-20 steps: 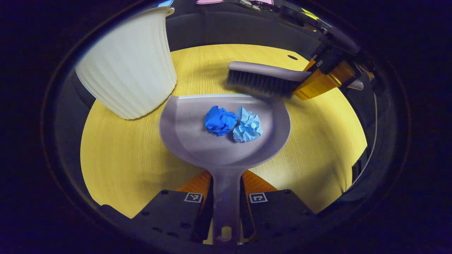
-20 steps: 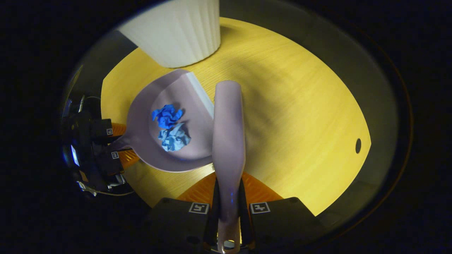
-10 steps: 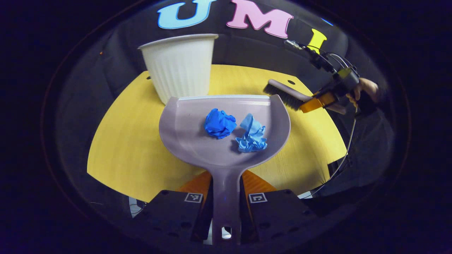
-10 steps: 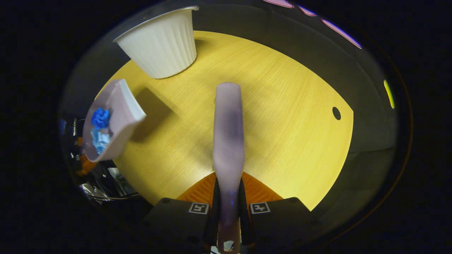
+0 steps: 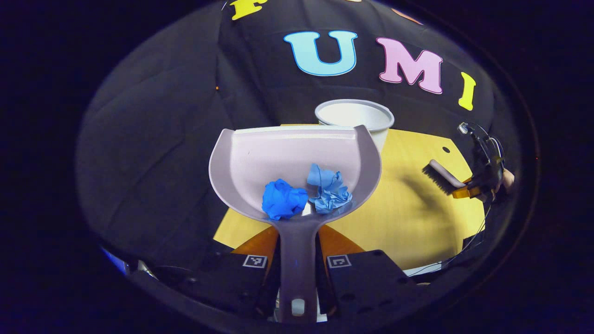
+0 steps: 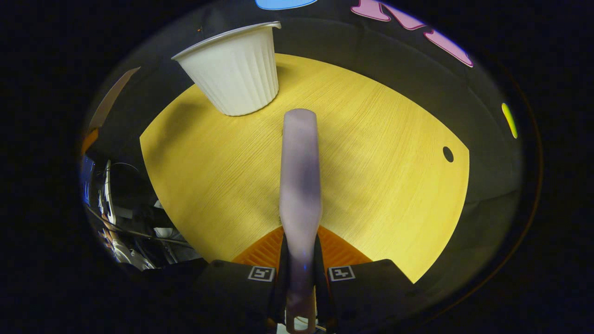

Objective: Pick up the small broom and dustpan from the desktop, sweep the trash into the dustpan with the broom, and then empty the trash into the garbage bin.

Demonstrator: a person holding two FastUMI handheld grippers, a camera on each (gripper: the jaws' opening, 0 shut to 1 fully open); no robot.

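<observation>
**Carrying the loaded dustpan toward the bin**

Sweeping is looking finished, and the emptying is what is left. The left gripper [image 5: 297,260] is clamping the handle of the dustpan [image 5: 260,153] between both fingers, holding the pan off the desktop [image 5: 408,222] with its open lip tipped upward, so the load is sitting low against the back wall near the handle. Two pieces of trash are lying in it side by side: a dark blue crumpled wad [image 5: 283,199] and a light blue crumpled wad [image 5: 328,189], touching or very nearly touching each other.

The white ribbed garbage bin [image 5: 355,116] is standing on the desktop just beyond the pan's front lip in the left gripper view, its mouth open and, as far as can be seen, with nothing inside. The pan is not yet over that mouth, and nothing is spilling.

The right gripper [image 6: 300,273] is gripping the small broom [image 6: 300,176] by its handle, both fingers pressing on it, and is holding it above the wooden surface, well apart from the bin [image 6: 234,74]. In the left gripper view the broom's bristles [image 5: 436,178] are hanging off to the side, away from the pan.

No stray scraps are showing on the visible desktop [image 6: 380,185], so I am judging the remaining work to be bringing the pan over the bin and tipping the two wads out.
</observation>
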